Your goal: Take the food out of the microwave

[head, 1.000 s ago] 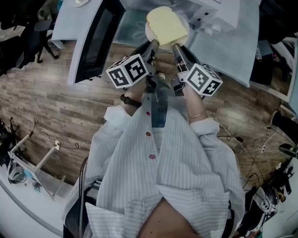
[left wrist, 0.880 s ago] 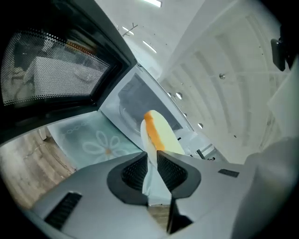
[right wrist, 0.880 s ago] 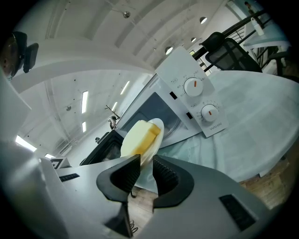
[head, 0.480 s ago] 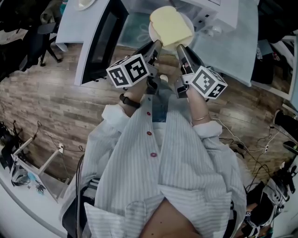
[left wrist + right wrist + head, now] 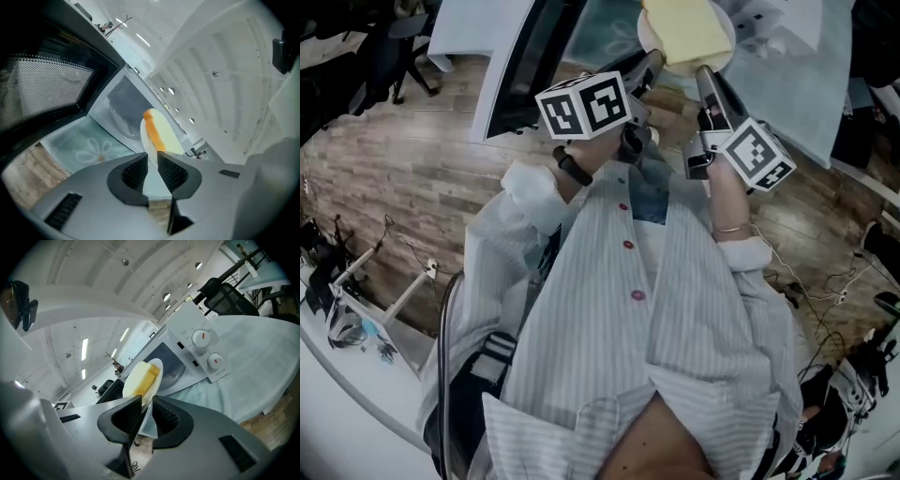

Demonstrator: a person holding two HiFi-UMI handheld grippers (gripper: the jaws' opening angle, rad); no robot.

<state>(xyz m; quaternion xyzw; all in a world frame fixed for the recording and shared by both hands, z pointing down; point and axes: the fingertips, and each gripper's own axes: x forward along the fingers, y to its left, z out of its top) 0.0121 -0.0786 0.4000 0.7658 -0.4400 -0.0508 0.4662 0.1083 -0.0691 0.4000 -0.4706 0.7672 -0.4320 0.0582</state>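
Pinching plate (image 5: 146, 137), left hand-held gripper (image 5: 151, 159), right (image 5: 146, 401) closing

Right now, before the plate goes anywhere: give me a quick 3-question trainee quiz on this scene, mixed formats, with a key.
1. True or false: the left tool alone holds the plate.
2. The microwave door is: A open, B shut, C missing.
3. Fill in: the microwave panel has ___ round knobs.
Key: 1 false: the right tool, whose jaws have just been closing, clamps the plate's rim too. 2 A. 3 two.
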